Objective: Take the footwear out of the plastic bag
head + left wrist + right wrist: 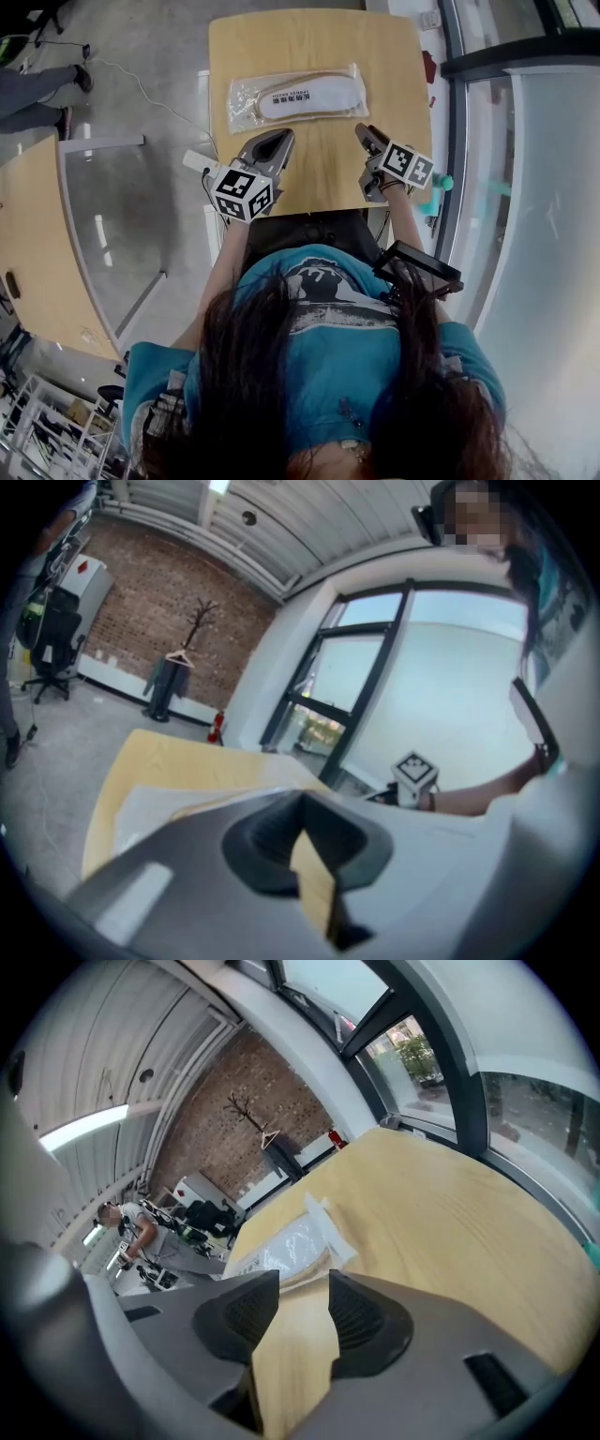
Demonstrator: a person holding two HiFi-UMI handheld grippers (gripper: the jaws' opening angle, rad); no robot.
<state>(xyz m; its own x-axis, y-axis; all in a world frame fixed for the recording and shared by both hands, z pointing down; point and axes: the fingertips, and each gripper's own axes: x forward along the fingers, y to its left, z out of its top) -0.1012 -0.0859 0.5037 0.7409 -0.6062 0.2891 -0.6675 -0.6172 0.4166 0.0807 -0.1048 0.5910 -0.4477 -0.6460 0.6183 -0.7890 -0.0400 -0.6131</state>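
A clear plastic bag [246, 101] lies across the far middle of the wooden table [394, 56], with pale, flat footwear [314, 98] inside it. My left gripper [281, 136] hovers just in front of the bag's left half, jaws shut with nothing between them. Off the bag's right end, my right gripper [364, 129] has its jaws apart and empty. In the right gripper view the bag [291, 1246] lies just beyond the open right gripper [305, 1288]. In the left gripper view the left gripper [302, 803] is closed, and the bag [164, 799] lies behind it.
A white power strip [197, 161] sits at the table's left edge, with a cable trailing over the floor. Another wooden table [28, 244] stands to the left. A glass wall [525, 187] runs along the right. A person's legs [37, 94] show at upper left.
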